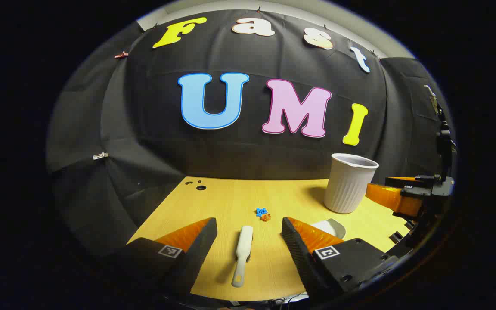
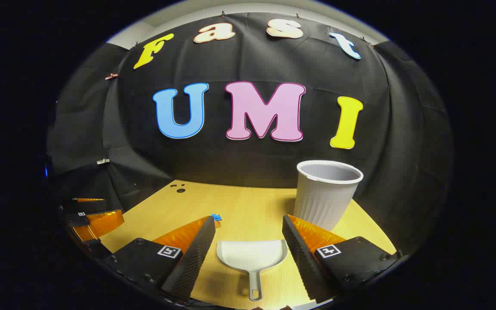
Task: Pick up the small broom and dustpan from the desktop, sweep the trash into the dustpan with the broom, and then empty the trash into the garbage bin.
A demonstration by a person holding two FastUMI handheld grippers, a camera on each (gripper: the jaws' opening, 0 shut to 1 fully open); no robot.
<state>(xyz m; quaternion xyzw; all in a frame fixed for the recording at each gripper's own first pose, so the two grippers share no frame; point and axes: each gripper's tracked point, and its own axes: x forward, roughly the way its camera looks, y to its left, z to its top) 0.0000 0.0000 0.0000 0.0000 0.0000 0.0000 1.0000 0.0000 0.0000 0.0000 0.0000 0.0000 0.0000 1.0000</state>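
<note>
White broom (image 1: 242, 254) lies flat between our wide left tool (image 1: 248, 241); right tool (image 2: 248, 241), wide too, straddles the dustpan (image 2: 252, 258) on the worktop (image 1: 230, 202).

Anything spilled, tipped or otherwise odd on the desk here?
Nothing stands out. The bin stands upright, the broom and dustpan lie flat on the desk, and the only litter is the small trash meant for sweeping.

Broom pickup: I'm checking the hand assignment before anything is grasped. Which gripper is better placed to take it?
Left. The broom lies between the left gripper's open fingers, handle toward it. The right gripper is lined up on the dustpan instead.
</note>
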